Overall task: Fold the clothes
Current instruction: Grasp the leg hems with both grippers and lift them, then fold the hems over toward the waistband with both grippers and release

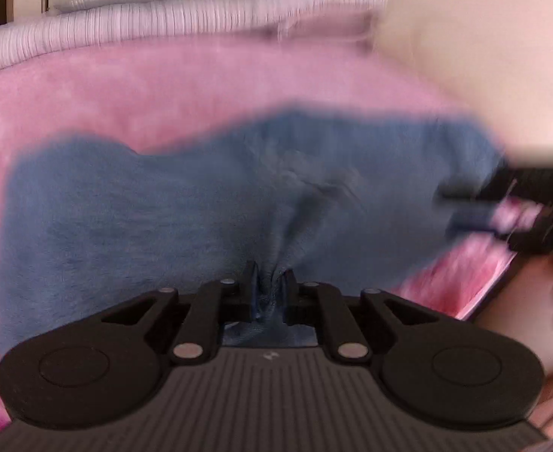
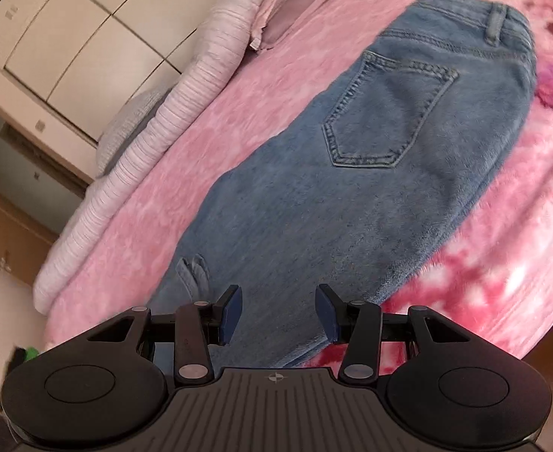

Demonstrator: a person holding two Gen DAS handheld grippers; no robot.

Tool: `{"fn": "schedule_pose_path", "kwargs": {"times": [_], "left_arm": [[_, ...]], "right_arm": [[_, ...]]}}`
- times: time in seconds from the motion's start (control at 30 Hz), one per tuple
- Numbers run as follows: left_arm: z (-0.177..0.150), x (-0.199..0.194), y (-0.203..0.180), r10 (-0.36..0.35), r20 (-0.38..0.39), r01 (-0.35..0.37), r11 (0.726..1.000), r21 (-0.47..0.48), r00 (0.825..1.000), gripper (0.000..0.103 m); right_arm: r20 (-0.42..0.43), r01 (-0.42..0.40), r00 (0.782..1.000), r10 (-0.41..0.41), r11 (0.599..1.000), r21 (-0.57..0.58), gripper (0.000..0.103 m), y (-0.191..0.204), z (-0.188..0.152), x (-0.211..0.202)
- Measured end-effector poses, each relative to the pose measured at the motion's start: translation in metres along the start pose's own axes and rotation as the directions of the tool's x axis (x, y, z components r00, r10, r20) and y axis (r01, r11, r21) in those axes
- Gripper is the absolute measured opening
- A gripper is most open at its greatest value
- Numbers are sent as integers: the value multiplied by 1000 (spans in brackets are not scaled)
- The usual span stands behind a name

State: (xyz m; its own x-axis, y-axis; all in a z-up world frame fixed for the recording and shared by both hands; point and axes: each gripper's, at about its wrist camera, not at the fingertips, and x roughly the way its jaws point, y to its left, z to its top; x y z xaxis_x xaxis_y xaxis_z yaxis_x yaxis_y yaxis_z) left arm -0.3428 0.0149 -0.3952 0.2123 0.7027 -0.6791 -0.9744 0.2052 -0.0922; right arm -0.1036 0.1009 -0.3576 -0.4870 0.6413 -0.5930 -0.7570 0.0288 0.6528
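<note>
A pair of blue jeans [image 2: 333,196] lies on a pink fluffy blanket [image 2: 186,173], back pocket [image 2: 385,113] up and waistband at the far end. In the left wrist view the jeans [image 1: 163,207] look blurred. My left gripper [image 1: 270,288] is shut on a bunched fold of denim that puckers up between its fingers. My right gripper [image 2: 278,312] stands open just over the near end of the jeans, and its blue pads [image 2: 231,312] press on nothing. A blurred dark shape at the right of the left wrist view looks like the right gripper [image 1: 502,203] beside the denim.
A ribbed pale lilac duvet [image 2: 163,124] is rolled along the far side of the blanket, with folded pinkish cloth [image 2: 299,3] at its end. Cream cabinets [image 2: 69,30] stand beyond it. The bed's edge [image 1: 495,290] and the floor lie to the right.
</note>
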Motion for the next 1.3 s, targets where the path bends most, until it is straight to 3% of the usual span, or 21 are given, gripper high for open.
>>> {"fn": "schedule_pose_path", "kwargs": {"times": [0.1, 0.13, 0.23, 0.4, 0.47, 0.57, 0.7, 0.83, 0.93, 0.97, 1.0, 1.13, 1.2, 1.3], "left_arm": [[8, -21, -3, -66, -40, 67, 998, 23, 997, 12], [11, -35, 3, -107, -31, 107, 994, 0, 994, 12], [13, -73, 26, -139, 17, 140, 989, -52, 990, 14], [-1, -91, 80, -41, 10, 43, 984, -173, 999, 13], [-7, -89, 104, -14, -13, 11, 973, -230, 1000, 13], [-11, -90, 127, -26, -6, 23, 955, -295, 1000, 13], [-13, -98, 138, -27, 6, 27, 947, -319, 1000, 13], [-14, -100, 144, -34, 9, 35, 943, -331, 999, 13], [-13, -94, 149, -47, 7, 46, 937, -346, 999, 13], [-12, -93, 150, -53, 9, 53, 935, -352, 999, 13], [-11, -92, 151, -59, 11, 59, 932, -357, 998, 13], [4, -93, 151, -109, 45, 118, 924, -365, 993, 13], [17, -92, 145, -148, 66, 161, 924, -346, 987, 13], [38, -76, 129, -198, 50, 204, 936, -288, 979, 13]], "right_arm": [[-7, -75, 997, 76, 995, 60, 47, -6, 1, -5], [-16, -103, 994, 105, 990, 93, 47, -7, 1, -4], [-63, -196, 975, 213, 958, 210, 47, -8, -3, 3], [-140, -298, 919, 369, 881, 369, 47, 1, -29, 23], [-153, -277, 922, 357, 880, 387, 47, 6, -34, 30], [-172, -242, 926, 336, 879, 412, 47, 12, -41, 41], [-210, -104, 957, 202, 911, 399, 47, 19, -36, 60], [-172, -86, 972, 160, 924, 372, 47, 33, -37, 60], [-152, -100, 976, 153, 946, 310, 44, 43, -44, 62], [-140, -104, 979, 147, 957, 272, 21, 48, -45, 62], [-141, -95, 982, 125, 975, 201, 10, 55, -44, 65], [-1, -112, 994, 112, 991, -72, 5, 84, -42, 39], [106, -122, 984, 143, 976, -178, 5, 91, -29, 15], [252, -49, 960, 120, 961, -271, 5, 77, 0, -15]]}}
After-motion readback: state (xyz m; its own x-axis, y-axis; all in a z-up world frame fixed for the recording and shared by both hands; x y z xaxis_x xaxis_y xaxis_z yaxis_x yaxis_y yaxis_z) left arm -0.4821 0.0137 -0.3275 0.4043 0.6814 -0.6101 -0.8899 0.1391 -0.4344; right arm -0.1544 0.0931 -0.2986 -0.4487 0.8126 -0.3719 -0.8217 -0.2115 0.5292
